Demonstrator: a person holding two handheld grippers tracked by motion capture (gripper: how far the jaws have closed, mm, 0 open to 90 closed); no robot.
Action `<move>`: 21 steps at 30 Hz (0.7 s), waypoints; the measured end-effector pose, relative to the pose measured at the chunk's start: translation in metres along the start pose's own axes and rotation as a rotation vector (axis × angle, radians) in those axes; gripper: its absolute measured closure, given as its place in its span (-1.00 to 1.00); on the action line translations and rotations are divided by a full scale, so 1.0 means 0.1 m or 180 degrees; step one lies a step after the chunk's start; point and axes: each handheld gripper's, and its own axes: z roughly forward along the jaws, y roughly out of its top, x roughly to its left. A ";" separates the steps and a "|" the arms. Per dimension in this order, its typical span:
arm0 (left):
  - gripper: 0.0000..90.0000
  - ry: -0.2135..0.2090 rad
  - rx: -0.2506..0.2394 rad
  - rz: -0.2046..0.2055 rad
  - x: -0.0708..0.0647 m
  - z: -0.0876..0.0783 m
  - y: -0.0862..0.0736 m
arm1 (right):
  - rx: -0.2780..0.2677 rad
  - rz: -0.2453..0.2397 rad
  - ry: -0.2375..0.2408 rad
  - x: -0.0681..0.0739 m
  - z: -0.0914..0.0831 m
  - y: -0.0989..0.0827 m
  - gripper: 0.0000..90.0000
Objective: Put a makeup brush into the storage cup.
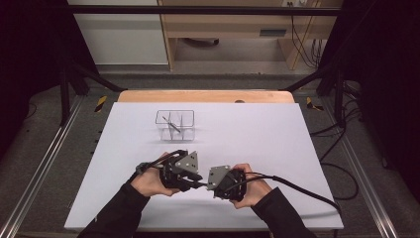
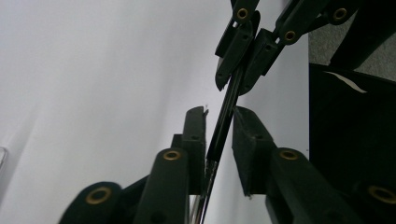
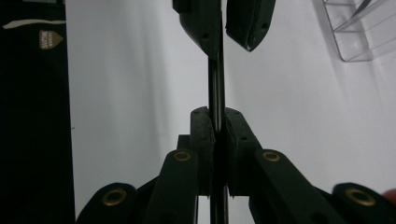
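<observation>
White desk top [image 1: 257, 134] on a wooden table, dark floor with cables around, pale cabinets past the far edge. Clear divided wire-rimmed box [image 1: 175, 124] on the desk left of centre, toward the far edge; thin dark item leaning inside, too small to tell. Corner of that box also at upper right in the right gripper view [image 3: 359, 35].

Two hands near the near edge, close together, grippers pointed at each other. Left gripper [image 1: 197, 174] in left hand [image 1: 148, 181]; right gripper [image 1: 210, 183] in right hand [image 1: 255, 188].

Thin dark rod [image 3: 216, 84] spanning between both grippers, off the desk. Right gripper's jaws narrow, clamped on the rod in the right gripper view [image 3: 216, 135]. Left gripper [image 2: 219, 133] jaws parted, gap on the right-hand side, rod [image 2: 223, 121] lying along the left-hand jaw; true grip there cannot tell.
</observation>
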 end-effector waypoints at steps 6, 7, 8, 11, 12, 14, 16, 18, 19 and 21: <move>0.23 0.0199 -0.0079 -0.0081 0.04 -0.09 -0.07 | -0.0001 0.0114 0.0026 -0.05 0.01 -0.03 0.87; 0.18 0.0199 -0.0079 -0.0081 0.04 -0.09 -0.07 | -0.0001 0.0114 0.0026 -0.05 0.01 -0.03 0.87; 0.18 0.0225 -0.0070 -0.0100 0.05 -0.11 -0.08 | -0.0001 0.0118 0.0026 -0.06 0.01 -0.04 0.87; -0.04 0.0310 -0.0108 -0.0169 0.07 -0.13 -0.13 | 0.0005 0.0188 0.0014 -0.08 0.02 -0.07 0.87; -0.10 0.0310 -0.0108 -0.0169 0.07 -0.13 -0.13 | 0.0005 0.0188 0.0014 -0.08 0.02 -0.07 0.87; -0.20 0.0375 -0.0141 -0.0250 0.08 -0.14 -0.17 | 0.0008 0.0244 -0.0014 -0.10 0.02 -0.11 0.87; -0.24 0.0370 -0.0151 -0.0292 0.09 -0.14 -0.19 | -0.0006 0.0281 -0.0016 -0.10 0.01 -0.12 0.87; -0.26 0.0408 -0.0210 -0.0382 0.11 -0.16 -0.26 | -0.0020 0.0326 -0.0024 -0.11 0.01 -0.16 0.87; -0.27 0.0423 -0.0221 -0.0416 0.11 -0.16 -0.29 | -0.0022 0.0341 -0.0018 -0.11 0.00 -0.17 0.87; -0.33 0.0474 -0.0240 -0.0471 0.12 -0.16 -0.33 | -0.0033 0.0375 -0.0032 -0.11 0.00 -0.21 0.87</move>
